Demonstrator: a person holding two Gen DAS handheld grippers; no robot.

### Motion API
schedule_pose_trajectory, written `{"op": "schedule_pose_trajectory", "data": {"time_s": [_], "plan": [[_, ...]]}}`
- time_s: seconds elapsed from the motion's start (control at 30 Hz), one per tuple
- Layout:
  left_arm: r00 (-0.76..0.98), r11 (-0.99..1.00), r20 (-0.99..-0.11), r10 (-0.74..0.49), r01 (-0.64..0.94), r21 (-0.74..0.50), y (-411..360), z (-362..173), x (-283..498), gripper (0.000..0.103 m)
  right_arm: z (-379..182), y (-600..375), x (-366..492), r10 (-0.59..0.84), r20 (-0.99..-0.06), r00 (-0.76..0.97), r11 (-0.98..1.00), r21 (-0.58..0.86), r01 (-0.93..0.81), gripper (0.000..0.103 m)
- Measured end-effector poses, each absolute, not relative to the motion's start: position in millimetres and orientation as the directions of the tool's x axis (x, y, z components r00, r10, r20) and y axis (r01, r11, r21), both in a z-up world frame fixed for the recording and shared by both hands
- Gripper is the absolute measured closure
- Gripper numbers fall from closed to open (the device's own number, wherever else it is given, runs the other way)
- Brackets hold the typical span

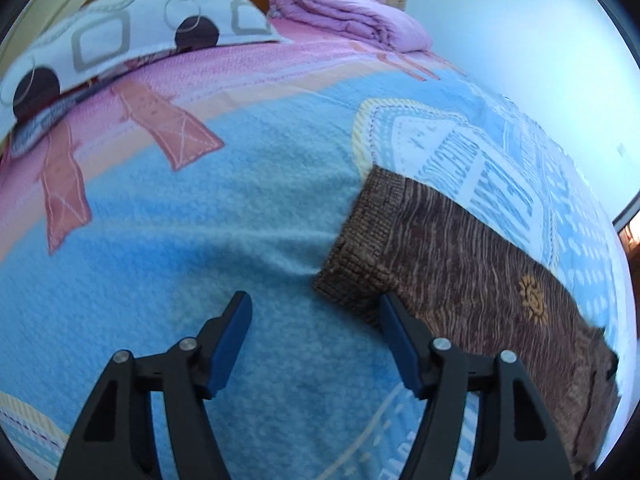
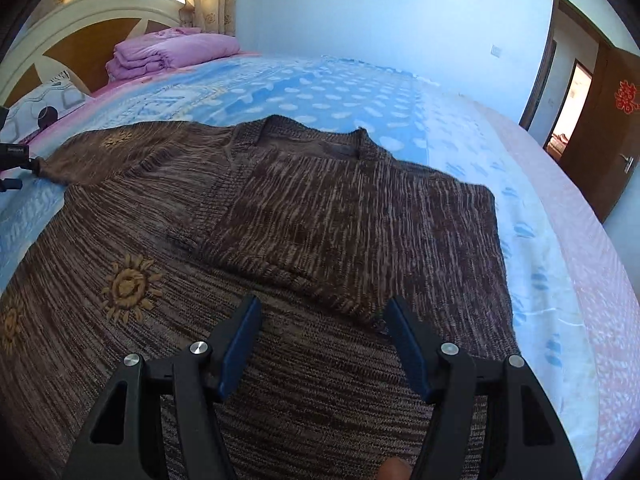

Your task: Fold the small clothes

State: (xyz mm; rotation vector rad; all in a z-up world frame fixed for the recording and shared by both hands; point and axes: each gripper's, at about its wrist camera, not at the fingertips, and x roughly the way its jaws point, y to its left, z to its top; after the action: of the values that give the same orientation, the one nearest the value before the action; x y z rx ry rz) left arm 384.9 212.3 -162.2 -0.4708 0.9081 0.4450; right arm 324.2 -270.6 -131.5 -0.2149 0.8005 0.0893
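Your left tool [image 1: 316,312] stands released, jaws apart with only blue blanket [image 1: 200,220] between them; the right-hand pad [image 1: 394,334] sits at the ribbed cuff [image 1: 356,248] of the brown sweater's sleeve, and you cannot tell from this view whether it touches. That sleeve runs away to the right across the bed.

Your right tool [image 2: 322,316] is also released, hovering over the sweater [image 2: 280,208] with nothing pinched; the knit lies flat beneath the gap. Just ahead of its pads, one sleeve is already folded in across the chest, its cuff [image 2: 360,308] near the right pad. A stitched yellow sun [image 2: 128,284] shows to the left on the body, the collar [image 2: 316,136] lies farther off, and the other sleeve stretches out to the left. A fingertip [image 2: 394,468] shows at the bottom edge.

Beyond the sweater, a folded purple quilt [image 2: 172,52] and a patterned pillow [image 1: 132,36] rest by the headboard [image 2: 92,28]; a brown door [image 2: 616,120] stands open at the right.
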Motion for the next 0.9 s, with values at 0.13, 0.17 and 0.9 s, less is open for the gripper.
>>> {"op": "schedule_pose_trajectory", "data": {"time_s": [0.13,0.17,0.9], "plan": [[0.566,0.757,-0.814,0.13,-0.587,-0.287,218,-161,380,0.034,-133,-268,322,-0.019,-0.713,0.701,0.971,-0.179,-0.156,0.037],[0.571,0.746,-0.813,0.114,-0.59,-0.31,219,-160,378,0.034,-133,-266,322,-0.024,-0.71,0.704,0.969,-0.189,-0.156,0.037],[0.556,0.713,-0.826,0.093,-0.617,-0.334,217,-167,402,0.093,-134,-261,318,-0.073,-0.693,0.717,0.961,-0.241,-0.135,0.033]]}}
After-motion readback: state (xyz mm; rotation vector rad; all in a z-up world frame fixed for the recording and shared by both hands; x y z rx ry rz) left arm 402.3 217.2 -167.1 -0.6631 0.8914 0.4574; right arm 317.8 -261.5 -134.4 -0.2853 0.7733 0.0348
